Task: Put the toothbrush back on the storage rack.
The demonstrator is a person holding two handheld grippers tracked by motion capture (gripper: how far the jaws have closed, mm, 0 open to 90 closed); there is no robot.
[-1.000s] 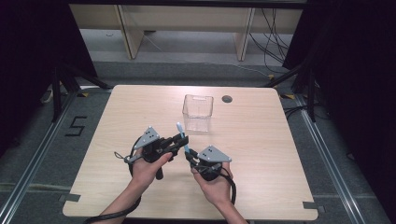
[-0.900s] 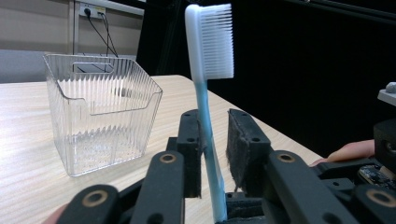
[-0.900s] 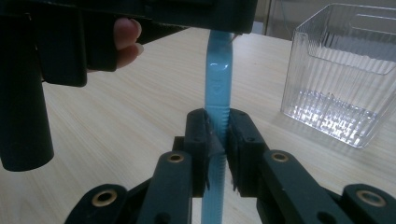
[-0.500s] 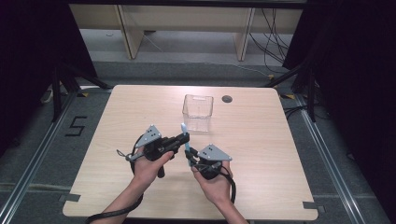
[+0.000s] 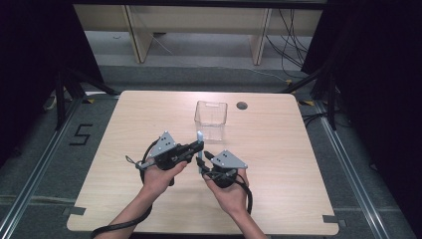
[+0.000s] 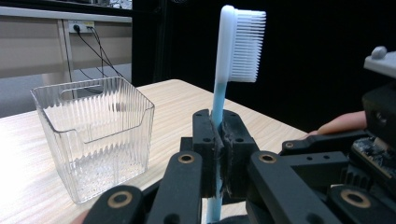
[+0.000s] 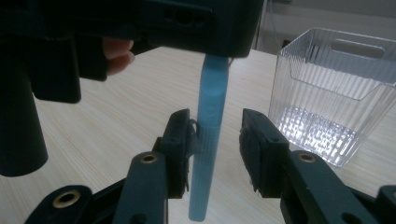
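1. Standing upright above the near middle of the table point(image 5: 278, 164), the light-blue toothbrush point(image 6: 219, 88) is pinched at mid-handle, with its white bristle head up and its handle end pointing down.
2. Holding it is the left gripper point(image 6: 218, 149), whose jaws are pressed tight on the handle from both sides; in the high view this gripper point(image 5: 197, 147) sits just in front of the clear box.
3. The right gripper point(image 7: 215, 154) has its jaws set wide around the lower handle: one pad seems to brush the handle, the other stands clear of it, so it grips nothing.
4. Judging by this, the step in hand is either a hand-over between the grippers or a steadying of the brush before it goes into the box; I cannot tell which.
5. The ribbed clear plastic box point(image 5: 211, 119), open-topped and empty, stands just beyond the grippers, near the table's round cable hole point(image 5: 242, 105).
6. The next move calls for keeping the brush vertical, lifting its lower end over the box rim, and lowering it inside without tipping the light box.
7. No brand or label can be read on the brush or box; the only writing is a "5" point(image 5: 81, 134) marked on the floor left of the table.
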